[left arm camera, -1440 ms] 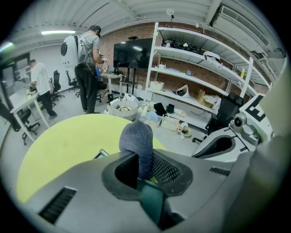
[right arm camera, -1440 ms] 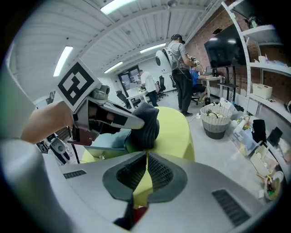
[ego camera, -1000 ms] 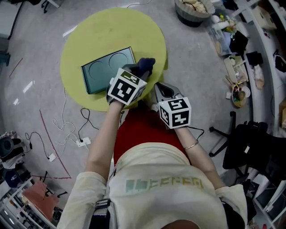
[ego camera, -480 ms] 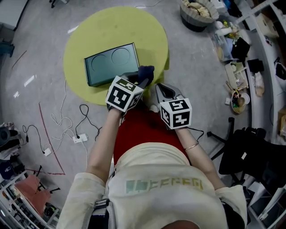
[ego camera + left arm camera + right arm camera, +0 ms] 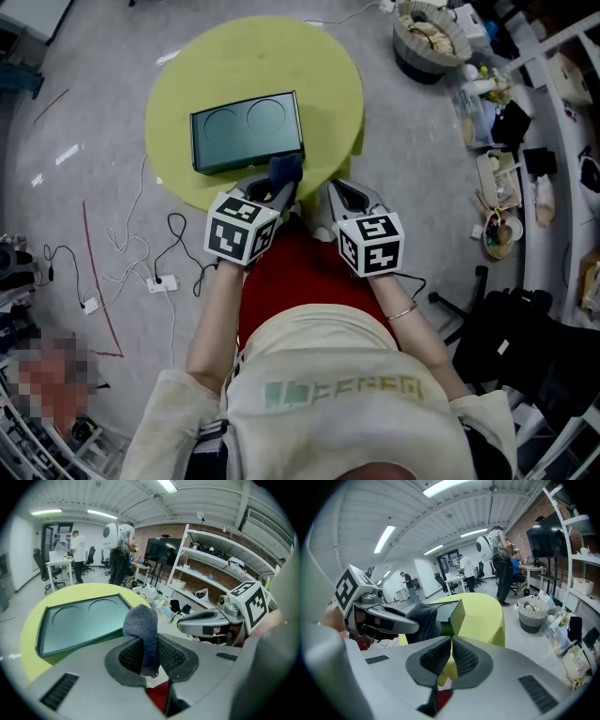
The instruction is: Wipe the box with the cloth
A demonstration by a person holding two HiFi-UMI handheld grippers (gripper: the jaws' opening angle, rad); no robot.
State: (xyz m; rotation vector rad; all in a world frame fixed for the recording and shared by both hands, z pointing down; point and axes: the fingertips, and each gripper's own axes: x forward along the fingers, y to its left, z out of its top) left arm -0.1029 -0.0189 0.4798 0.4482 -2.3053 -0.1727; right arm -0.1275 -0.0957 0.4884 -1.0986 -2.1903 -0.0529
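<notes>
A dark green box (image 5: 246, 131) with two round hollows in its top lies on the round yellow-green table (image 5: 323, 66); the same box (image 5: 79, 623) fills the left of the left gripper view. My left gripper (image 5: 277, 184) is shut on a dark blue cloth (image 5: 285, 168), held just off the box's near right corner. The cloth (image 5: 143, 630) bulges up between the jaws. My right gripper (image 5: 341, 194) hovers at the table's near edge, jaws together with nothing between them; the box's corner (image 5: 457, 612) shows beyond it.
Cables and a power strip (image 5: 156, 280) trail over the grey floor to the left. A basket (image 5: 431, 36) and cluttered shelving (image 5: 511, 141) stand on the right, with an office chair (image 5: 511, 328) behind. People (image 5: 117, 550) stand at desks far off.
My left gripper has drawn back toward me with the cloth, from beside the box's right side to just off its near right corner. The right gripper has held still.
</notes>
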